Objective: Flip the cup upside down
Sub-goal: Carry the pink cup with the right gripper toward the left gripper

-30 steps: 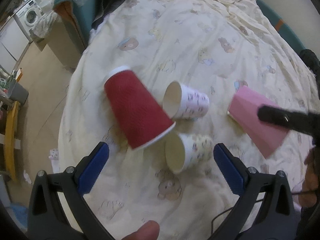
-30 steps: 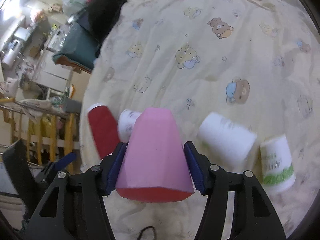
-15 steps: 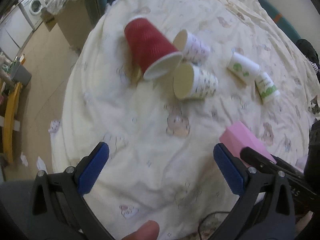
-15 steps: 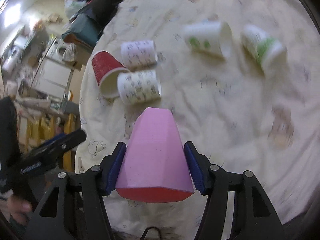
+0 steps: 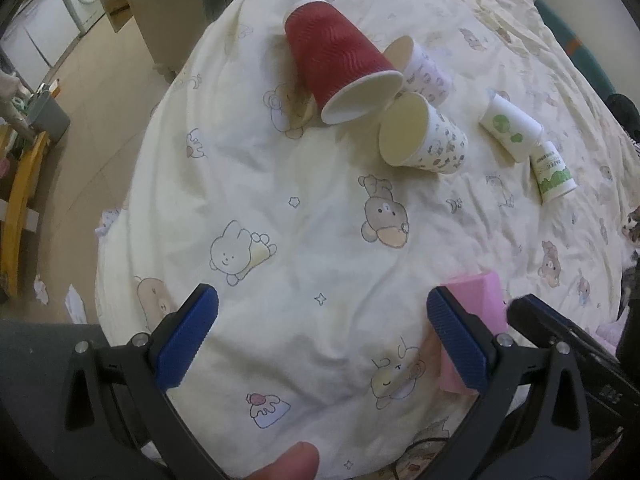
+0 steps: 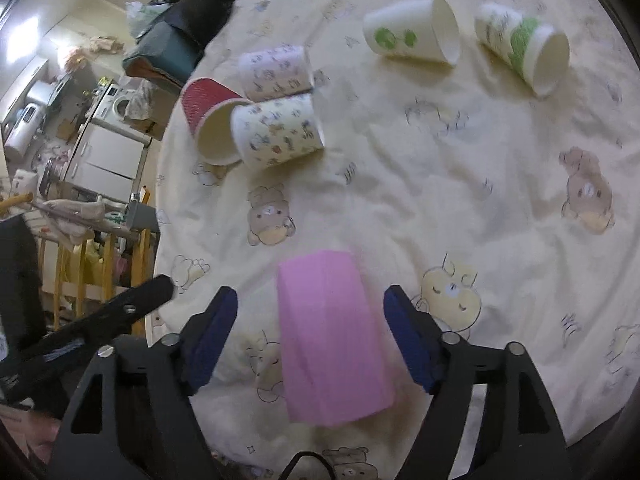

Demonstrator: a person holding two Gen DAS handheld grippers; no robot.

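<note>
A pink faceted cup (image 6: 332,340) stands upside down on the bedspread, wide end down, between the fingers of my right gripper (image 6: 312,336). The jaws are open, with a gap on each side of the cup. In the left wrist view the pink cup (image 5: 476,312) shows partly behind the right finger (image 5: 460,336) of my left gripper (image 5: 320,336), which is open and empty above the bedspread.
A red cup (image 5: 344,64) and two patterned cups (image 5: 424,136) (image 5: 424,66) lie on their sides further back. Two green-printed white cups (image 5: 512,126) (image 5: 554,172) lie to the right. The bed edge (image 5: 132,184) drops to the floor on the left.
My right gripper has opened and let go of the pink cup, which now stands on the bedspread. Both grippers have drawn back from the lying cups.
</note>
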